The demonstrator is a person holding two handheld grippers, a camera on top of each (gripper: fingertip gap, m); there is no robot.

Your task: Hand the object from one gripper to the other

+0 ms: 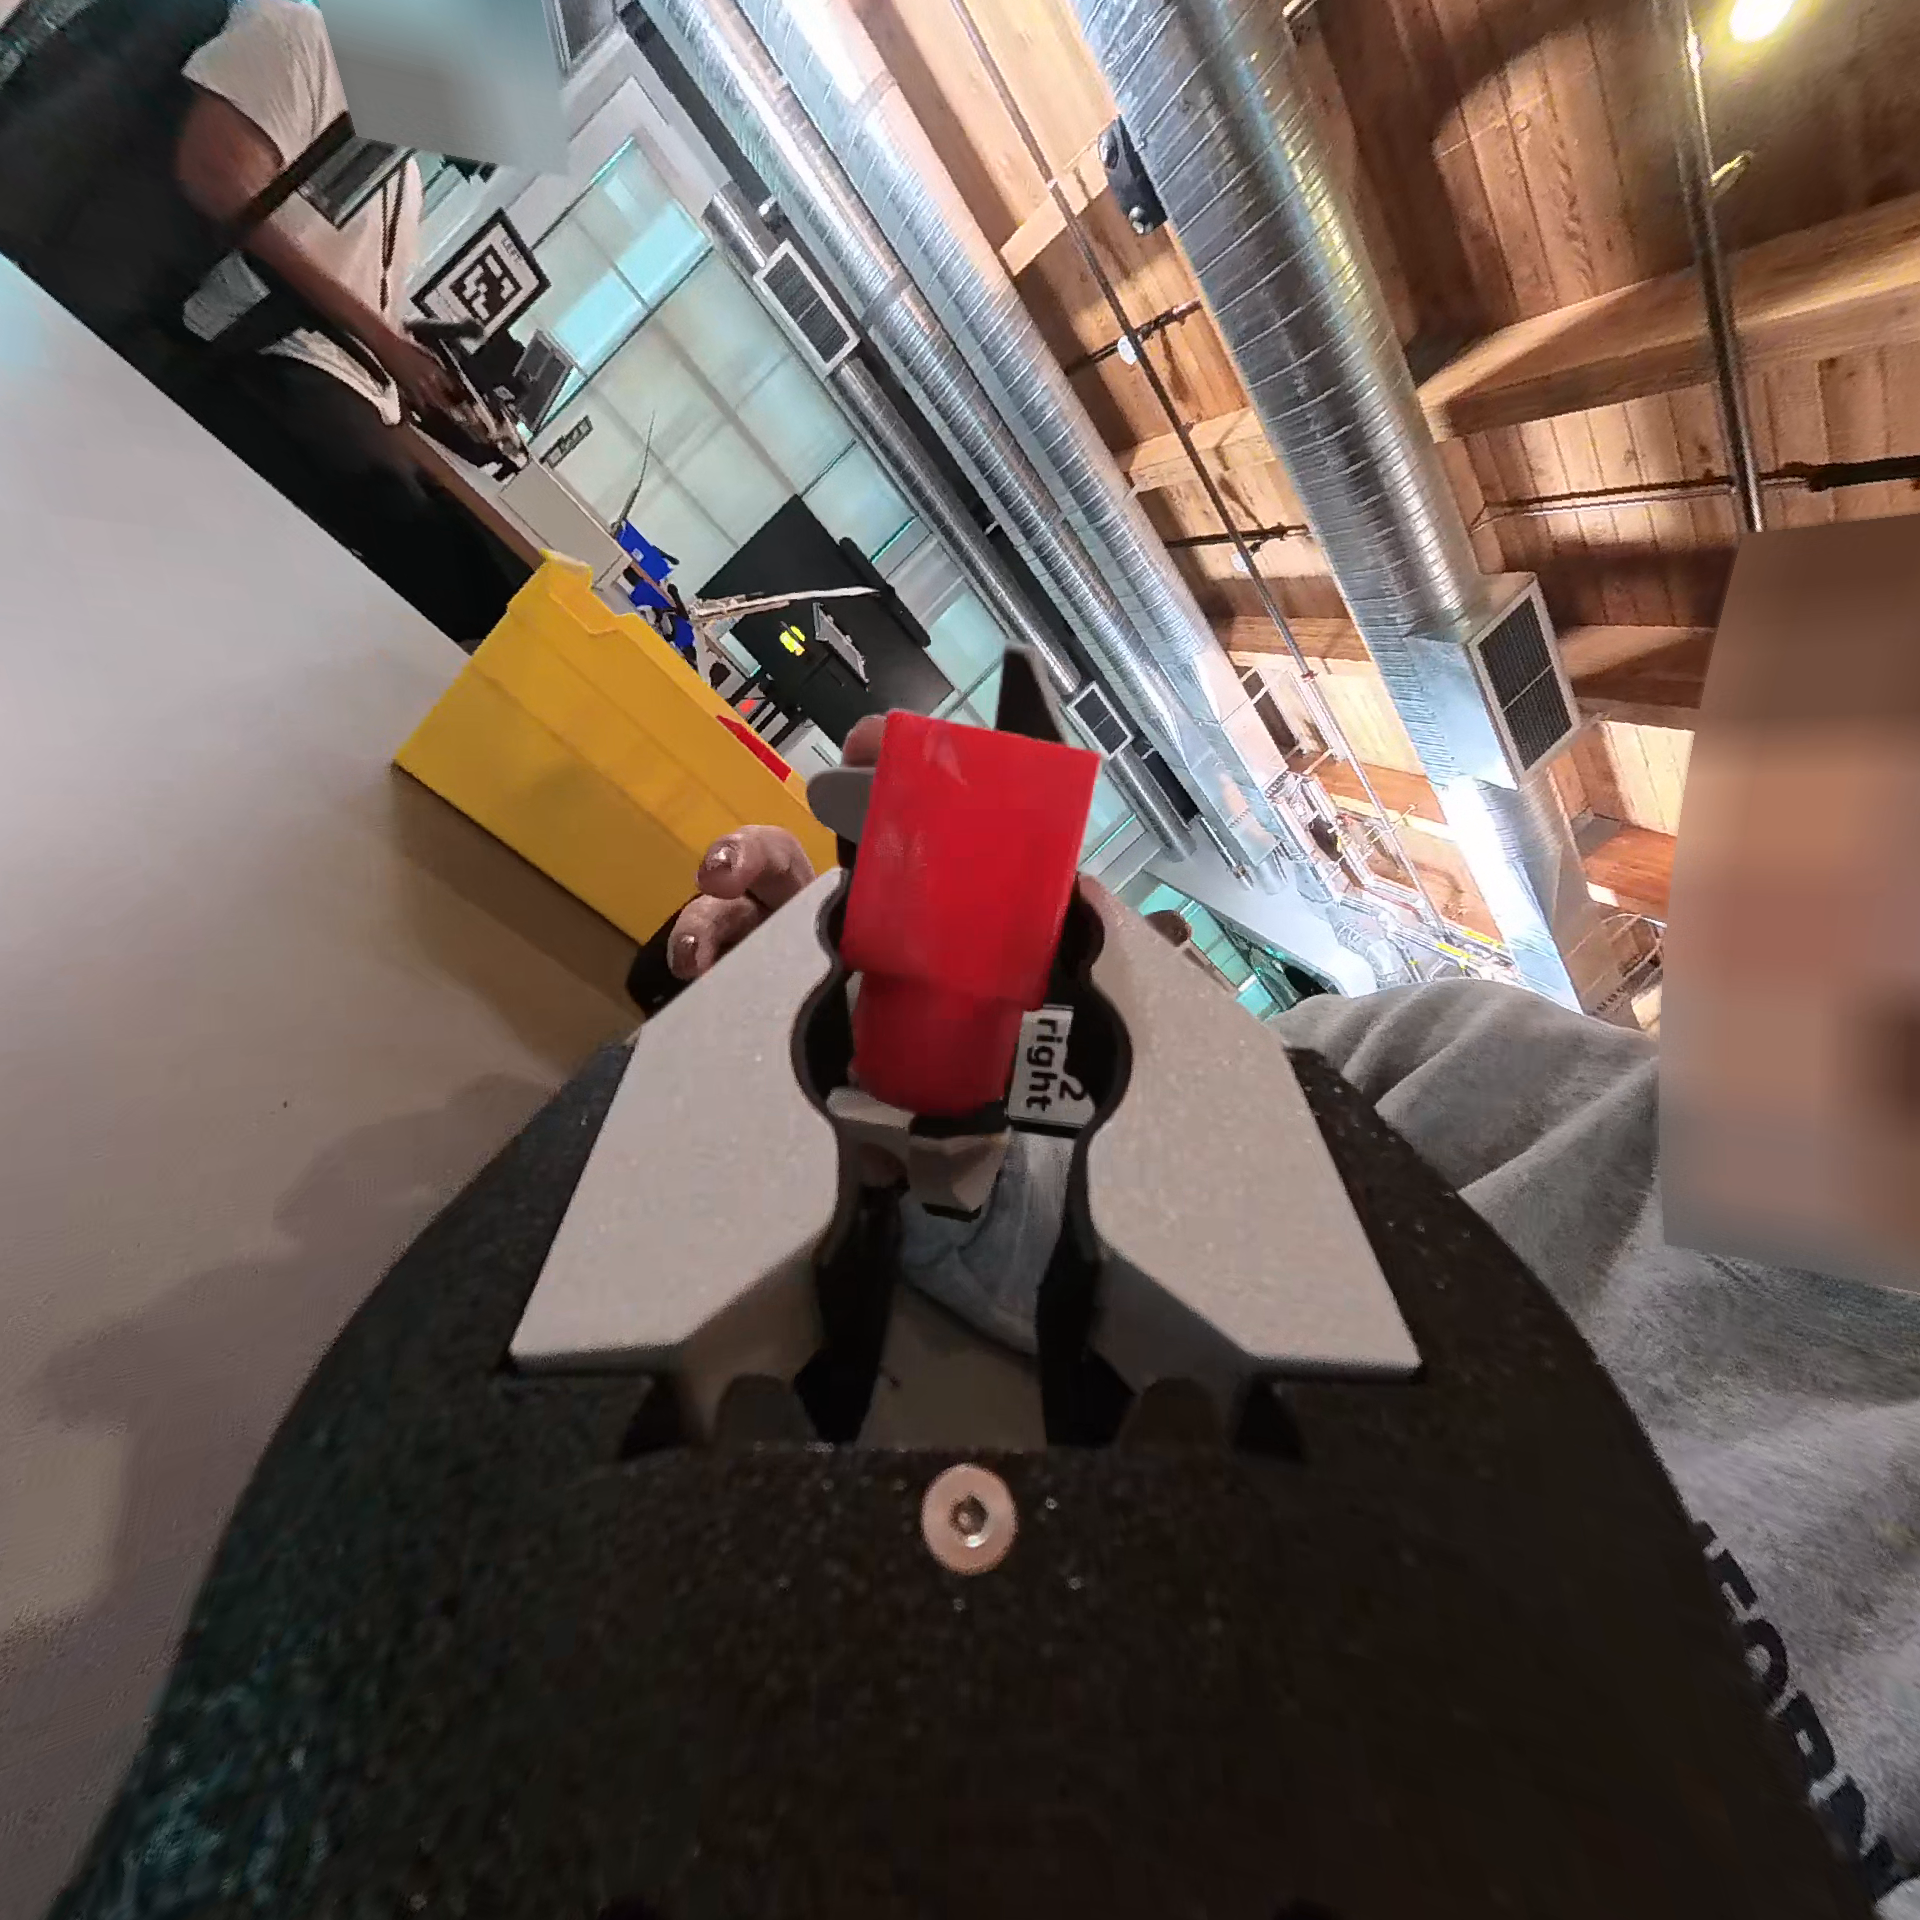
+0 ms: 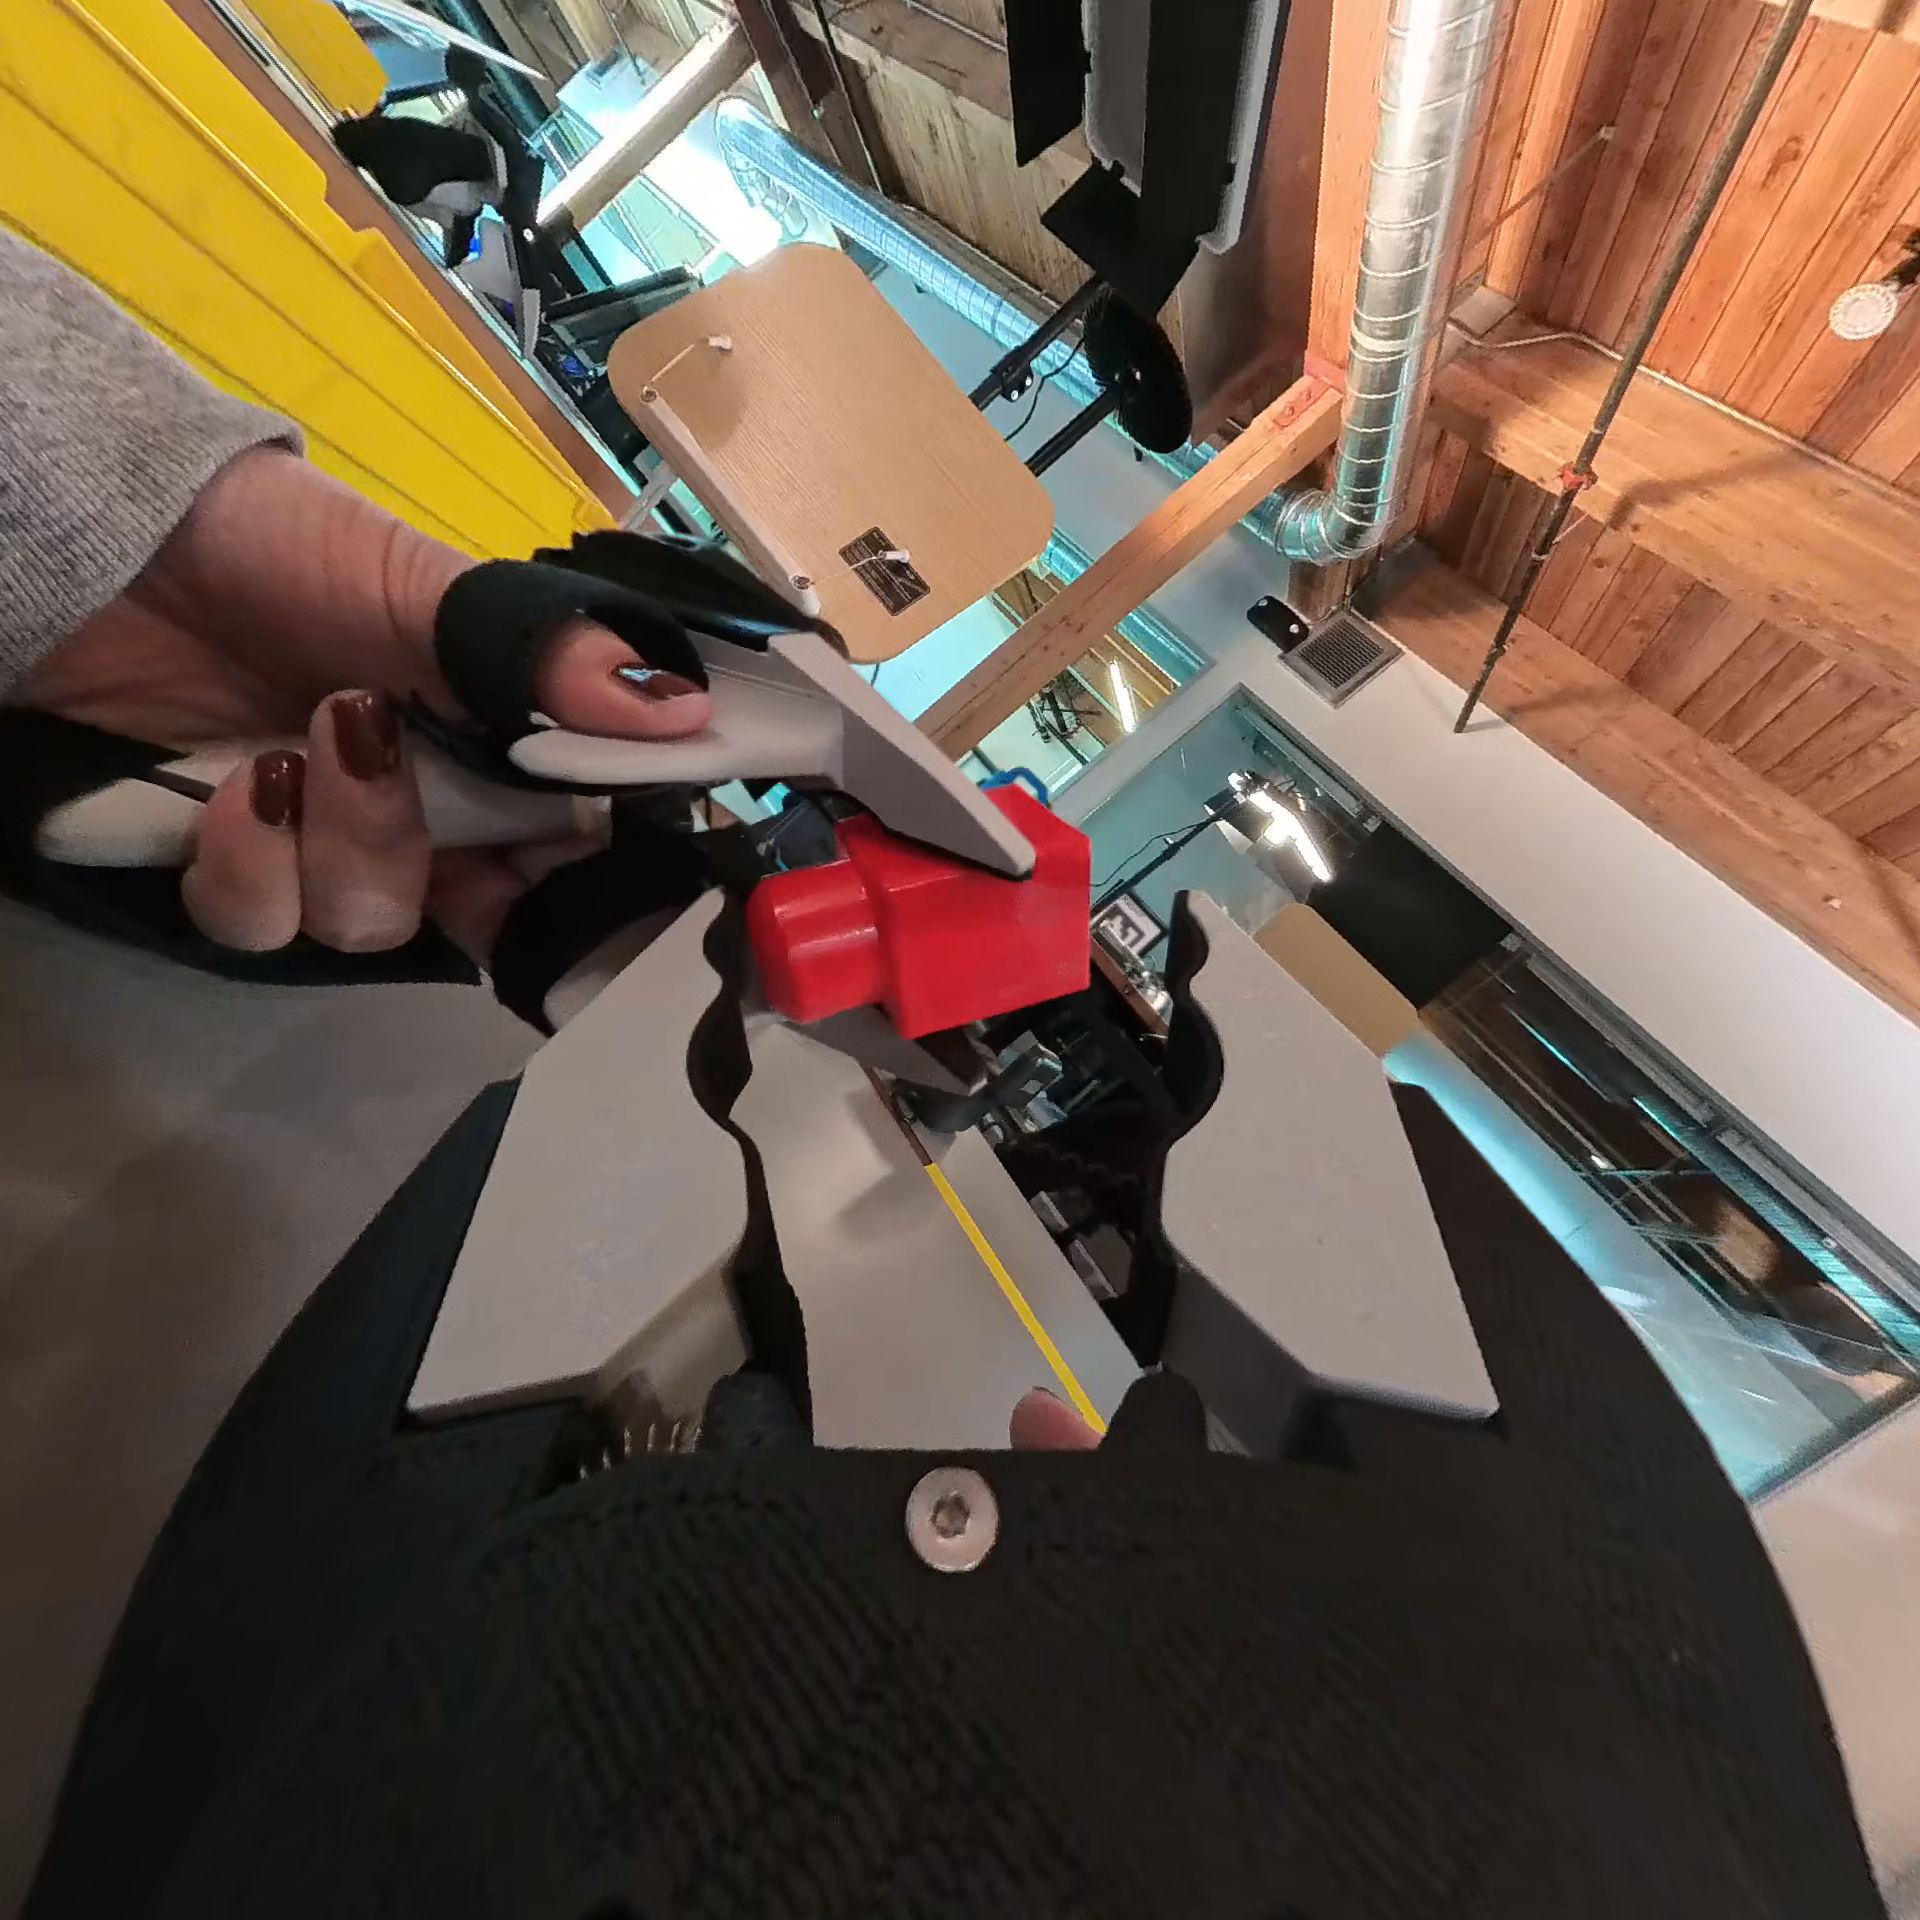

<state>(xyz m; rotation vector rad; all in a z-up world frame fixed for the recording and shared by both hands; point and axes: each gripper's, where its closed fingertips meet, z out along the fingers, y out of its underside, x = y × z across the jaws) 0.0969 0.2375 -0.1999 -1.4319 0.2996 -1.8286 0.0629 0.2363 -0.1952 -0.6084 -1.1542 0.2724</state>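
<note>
A red plastic block (image 1: 966,831), wide at one end and narrower at the other, is held in the air between both grippers. My left gripper (image 1: 956,914) is shut on it, with a grey finger pressed on each side. In the right wrist view the block (image 2: 935,966) is clamped above and below by the left gripper's fingers (image 2: 904,769). My right gripper (image 2: 951,914) is open, its jaws spread wide on either side of the block with a gap on the right side. The right gripper's fingers (image 1: 831,795) show behind the block in the left wrist view.
A yellow bin (image 1: 582,748) stands on the beige table (image 1: 156,831) just behind the grippers; it also fills the upper left of the right wrist view (image 2: 208,260). A person (image 1: 301,260) stands at a farther table. A grey sleeve (image 1: 1558,1143) is at the right. Both grippers' tips are close together, under 4 cm apart.
</note>
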